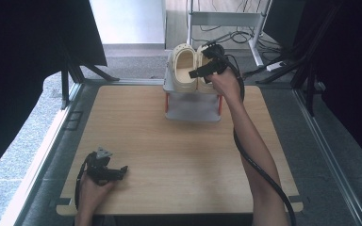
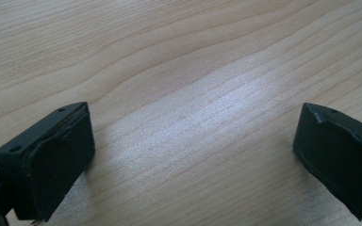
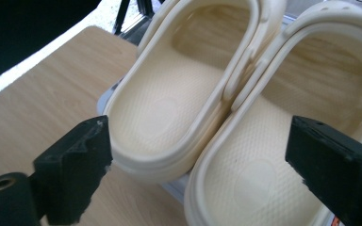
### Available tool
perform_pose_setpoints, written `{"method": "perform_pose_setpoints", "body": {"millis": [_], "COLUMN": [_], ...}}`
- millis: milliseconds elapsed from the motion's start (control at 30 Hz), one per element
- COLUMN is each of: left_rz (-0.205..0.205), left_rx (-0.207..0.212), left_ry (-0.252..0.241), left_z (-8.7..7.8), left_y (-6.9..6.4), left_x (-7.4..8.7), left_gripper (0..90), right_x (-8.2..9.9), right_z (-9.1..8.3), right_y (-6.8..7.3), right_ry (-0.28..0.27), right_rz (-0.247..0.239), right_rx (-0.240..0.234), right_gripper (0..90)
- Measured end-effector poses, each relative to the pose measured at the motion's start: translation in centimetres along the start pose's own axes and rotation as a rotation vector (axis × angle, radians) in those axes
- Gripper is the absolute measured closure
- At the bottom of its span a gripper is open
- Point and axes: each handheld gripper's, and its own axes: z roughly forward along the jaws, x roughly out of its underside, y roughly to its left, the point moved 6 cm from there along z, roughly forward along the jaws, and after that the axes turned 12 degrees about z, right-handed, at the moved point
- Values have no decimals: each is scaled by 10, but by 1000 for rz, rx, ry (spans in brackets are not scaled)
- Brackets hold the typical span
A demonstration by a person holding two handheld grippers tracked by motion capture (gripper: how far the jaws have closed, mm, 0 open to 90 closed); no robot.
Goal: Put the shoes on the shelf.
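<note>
Nearest to me, at the near left corner of the wooden table [image 1: 169, 155], the left gripper [image 1: 122, 170] lies low on the bare wood in the person's hand, its jaws spread wide with nothing between them.

Farther back, on the small grey rack [image 1: 192, 112] with red legs at the table's far edge, sit two cream clogs side by side and touching, heels toward me: the left clog [image 3: 174, 113] and the right clog [image 3: 273, 155]. The right gripper [image 1: 202, 70] hovers just over their heel ends, held out on a long reach. Its jaws stand spread, with the clogs' heel rims below and between them, and neither pad presses on anything.

To my eye the right clog looks set down and let go. Doing this well means lifting the gripper straight off, jaws kept wide, so no pad catches a soft rim and drags a clog askew or off the rack's front edge.
</note>
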Motion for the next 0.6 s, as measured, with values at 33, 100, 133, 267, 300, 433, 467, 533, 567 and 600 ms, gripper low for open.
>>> {"method": "perform_pose_setpoints", "body": {"millis": [33,100,133,267,300,433,467,533,567,600], "left_rz": [0,0,0,0,-4,-1,-1,-1,-1,-1], "left_rx": [1,1,1,1,1,-5,-5,-4,-4,-4], "left_ry": [0,0,0,0,0,-4,-4,-4,-3,-3], "left_z": [0,0,0,0,0,0,0,0,0,0], "left_y": [0,0,0,0,0,0,0,0,0,0], "left_x": [0,0,0,0,0,0,0,0,0,0], "left_gripper": [0,0,0,0,0,0,0,0,0,0], "right_x": [3,6,11,25,29,44,44,51,55,59], "right_z": [-1,-3,-7,-14,-16,-25,-25,-28,-30,-31], "right_y": [1,2,4,8,9,10,10,9,8,7], "right_ry": [-1,-3,-12,-6,-6,-18,-18,-27,-25,-26], "right_rz": [-8,-16,-27,-46,-60,-74,-74,-83,-83,-82], "right_rx": [-4,-11,-24,-62,-66,-83,-83,-97,-102,-101], "right_gripper": [44,42,40,37,36,35,35,25,13,0]}}
